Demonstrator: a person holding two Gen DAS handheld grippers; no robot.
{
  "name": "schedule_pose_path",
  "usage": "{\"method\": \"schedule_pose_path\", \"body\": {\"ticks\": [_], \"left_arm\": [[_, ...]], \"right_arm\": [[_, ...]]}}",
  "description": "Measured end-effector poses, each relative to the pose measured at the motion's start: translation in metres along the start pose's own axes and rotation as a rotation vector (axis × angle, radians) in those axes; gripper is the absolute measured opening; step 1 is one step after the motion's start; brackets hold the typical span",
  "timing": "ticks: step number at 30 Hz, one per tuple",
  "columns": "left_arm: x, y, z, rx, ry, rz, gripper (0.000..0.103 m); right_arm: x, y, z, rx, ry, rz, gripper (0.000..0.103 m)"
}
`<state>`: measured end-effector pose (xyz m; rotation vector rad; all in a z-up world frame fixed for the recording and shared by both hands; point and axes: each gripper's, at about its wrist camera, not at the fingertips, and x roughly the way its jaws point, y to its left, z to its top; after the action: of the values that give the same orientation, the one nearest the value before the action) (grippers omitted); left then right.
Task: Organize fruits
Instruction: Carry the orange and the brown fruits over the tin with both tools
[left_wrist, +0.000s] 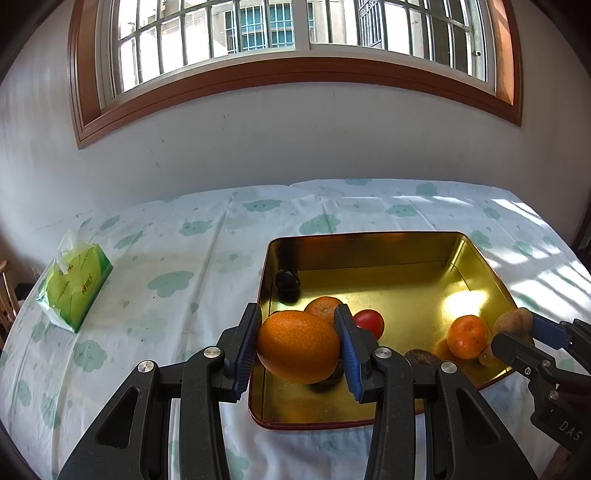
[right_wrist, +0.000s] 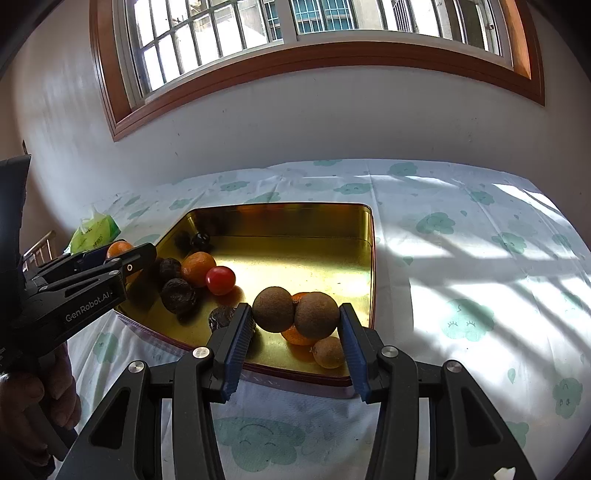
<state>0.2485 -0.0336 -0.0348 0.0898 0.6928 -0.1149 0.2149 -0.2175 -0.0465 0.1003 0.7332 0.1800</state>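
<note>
Your left gripper (left_wrist: 300, 345) is clamped on a large orange (left_wrist: 298, 346), held over the gold tin (left_wrist: 369, 251) at its 8 o'clock corner. Your right gripper (right_wrist: 295, 317) pinches a joined pair of brown longans (right_wrist: 295, 313) above the tin's near rim, at 5 o'clock. A red tomato (right_wrist: 220, 280), mandarins and dark fruits lie inside.

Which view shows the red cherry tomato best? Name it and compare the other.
The right wrist view. There the cherry tomato sits whole and unobstructed in the gold tin, beside an orange. In the left wrist view the tomato is partly hidden behind the left gripper and the big orange it holds.
</note>
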Motion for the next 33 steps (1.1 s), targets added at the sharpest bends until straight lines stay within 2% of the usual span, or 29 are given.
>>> {"method": "schedule_pose_path", "body": {"ticks": [33], "left_arm": [[0.036, 0.009, 0.003, -0.02, 0.001, -0.011, 0.042]], "right_arm": [[0.034, 0.001, 0.007, -0.009, -0.004, -0.018, 0.045]]}}
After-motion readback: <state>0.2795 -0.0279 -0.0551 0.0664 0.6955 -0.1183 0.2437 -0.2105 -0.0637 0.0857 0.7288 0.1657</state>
